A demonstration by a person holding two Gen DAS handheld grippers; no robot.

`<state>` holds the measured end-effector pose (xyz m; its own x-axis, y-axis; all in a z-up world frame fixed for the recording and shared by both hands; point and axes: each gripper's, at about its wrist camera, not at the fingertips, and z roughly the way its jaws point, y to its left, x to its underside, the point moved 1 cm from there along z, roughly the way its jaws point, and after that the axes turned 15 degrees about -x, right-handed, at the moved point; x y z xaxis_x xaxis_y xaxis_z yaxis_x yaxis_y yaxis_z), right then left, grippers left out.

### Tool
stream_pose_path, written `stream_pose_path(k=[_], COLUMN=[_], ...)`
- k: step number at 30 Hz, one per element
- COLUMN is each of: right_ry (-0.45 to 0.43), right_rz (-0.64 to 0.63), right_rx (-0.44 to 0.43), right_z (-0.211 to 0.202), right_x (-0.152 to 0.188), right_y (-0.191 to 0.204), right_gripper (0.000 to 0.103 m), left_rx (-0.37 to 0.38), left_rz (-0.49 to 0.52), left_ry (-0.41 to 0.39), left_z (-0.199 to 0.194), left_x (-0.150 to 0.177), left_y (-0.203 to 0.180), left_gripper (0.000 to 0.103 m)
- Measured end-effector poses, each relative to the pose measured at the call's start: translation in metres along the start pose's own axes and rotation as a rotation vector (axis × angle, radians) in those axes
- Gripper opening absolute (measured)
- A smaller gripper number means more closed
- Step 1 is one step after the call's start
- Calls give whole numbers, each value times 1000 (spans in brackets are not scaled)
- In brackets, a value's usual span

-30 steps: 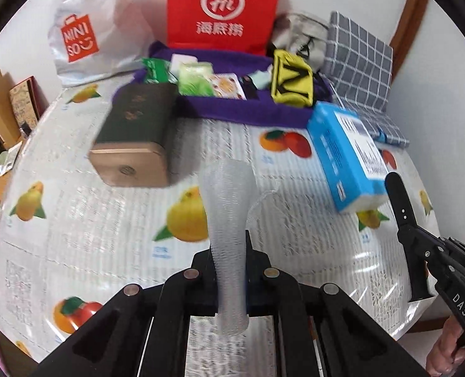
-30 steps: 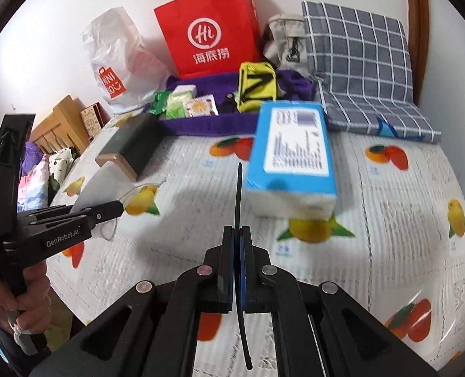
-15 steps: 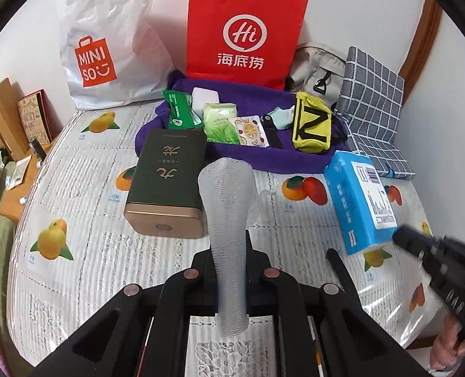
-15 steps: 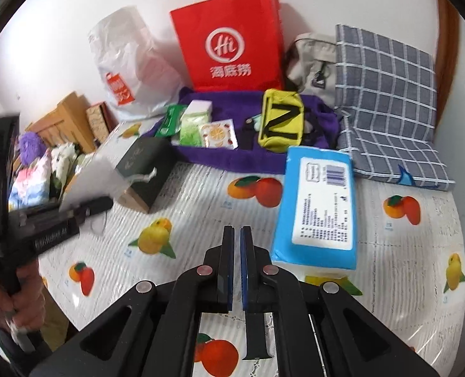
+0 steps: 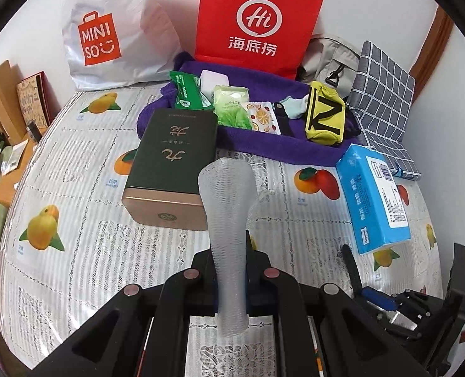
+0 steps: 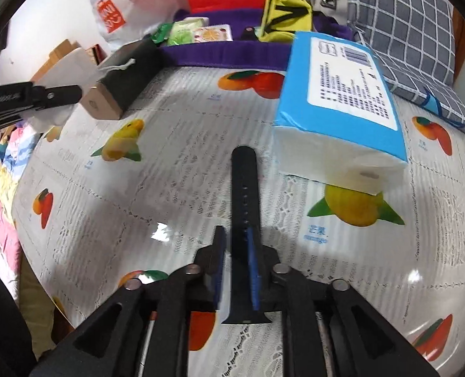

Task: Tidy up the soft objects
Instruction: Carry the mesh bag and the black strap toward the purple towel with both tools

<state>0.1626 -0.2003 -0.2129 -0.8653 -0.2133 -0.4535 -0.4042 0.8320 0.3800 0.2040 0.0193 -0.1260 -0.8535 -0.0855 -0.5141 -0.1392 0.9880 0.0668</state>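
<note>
My left gripper (image 5: 231,248) is shut on a white mesh drawstring pouch (image 5: 227,207), held upright above the fruit-print tablecloth (image 5: 75,251). From the right wrist view it shows at the far left, left gripper (image 6: 62,94) with the pouch (image 6: 72,66). My right gripper (image 6: 235,248) is low over the table and its jaws are opening. A black watch strap (image 6: 244,188) lies between them, leaning on the right pad with a gap to the left pad. In the left wrist view the right gripper (image 5: 386,301) sits at the lower right with the strap (image 5: 349,262).
A blue tissue pack (image 6: 342,94) lies just right of the strap. A dark green box (image 5: 172,163) is ahead of the pouch. Behind it a purple cloth (image 5: 264,147) carries wipes packets and a yellow pouch (image 5: 325,116). Red bag (image 5: 257,15), white bag and checked cushion (image 5: 386,94) line the back.
My right gripper has dropped close to the table and its jaws have parted; the strap now shows its flat face. The left gripper with the pouch has drawn back from the box.
</note>
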Motion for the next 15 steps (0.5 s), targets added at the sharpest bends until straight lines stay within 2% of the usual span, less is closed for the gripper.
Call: stream_pose_path(k=[1,5,9,15], right_ry=[-3,-25,-9,-32], right_rz=[-10,-11,-7,-33], right_rx=[-1,34,95,134], right_z=[1,-2,1,11], right_x=[1,1,-1,-6], right_y=[1,4,2,2], right_gripper=[32,32,32,32], left_rx=[3,13,27,45], left_rz=[-1,0,2,-6], left_ry=[0,-2,-4,7], left_z=[0,-1,-1,4], left_x=[0,0,1,3], left_y=[0,1,1,4], left_gripper=[10,10,10,10])
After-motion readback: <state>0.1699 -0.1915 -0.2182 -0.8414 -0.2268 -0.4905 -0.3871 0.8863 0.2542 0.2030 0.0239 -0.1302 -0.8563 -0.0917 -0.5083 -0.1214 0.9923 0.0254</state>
